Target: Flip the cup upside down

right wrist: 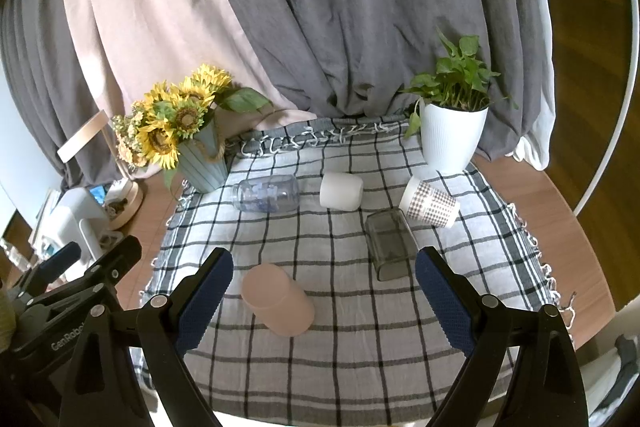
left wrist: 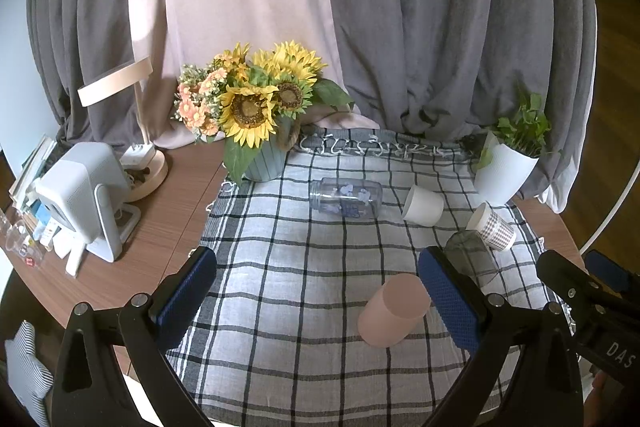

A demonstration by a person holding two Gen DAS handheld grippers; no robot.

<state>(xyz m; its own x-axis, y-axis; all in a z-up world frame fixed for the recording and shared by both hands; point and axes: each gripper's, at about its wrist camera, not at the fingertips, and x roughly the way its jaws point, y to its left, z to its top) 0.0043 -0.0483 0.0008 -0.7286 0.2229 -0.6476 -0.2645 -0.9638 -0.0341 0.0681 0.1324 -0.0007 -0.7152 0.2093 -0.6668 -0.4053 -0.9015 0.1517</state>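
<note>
Several cups lie on their sides on a checked cloth (left wrist: 300, 267). A pink cup (left wrist: 394, 311) lies nearest, also in the right wrist view (right wrist: 278, 303). A smoky grey glass (right wrist: 390, 243) lies right of it and shows behind the finger in the left wrist view (left wrist: 468, 255). Farther back lie a clear printed jar (left wrist: 346, 197), a white cup (left wrist: 423, 205) and a checked paper cup (left wrist: 491, 227). My left gripper (left wrist: 318, 259) is open and empty above the cloth, the pink cup by its right finger. My right gripper (right wrist: 324, 261) is open and empty, the pink cup near its left finger.
A sunflower vase (left wrist: 260, 115) stands at the cloth's back left and a white plant pot (right wrist: 454, 139) at the back right. A lamp (left wrist: 140, 131), a white device (left wrist: 84, 195) and small clutter sit on the wooden table (left wrist: 160, 227) at left. Curtains hang behind.
</note>
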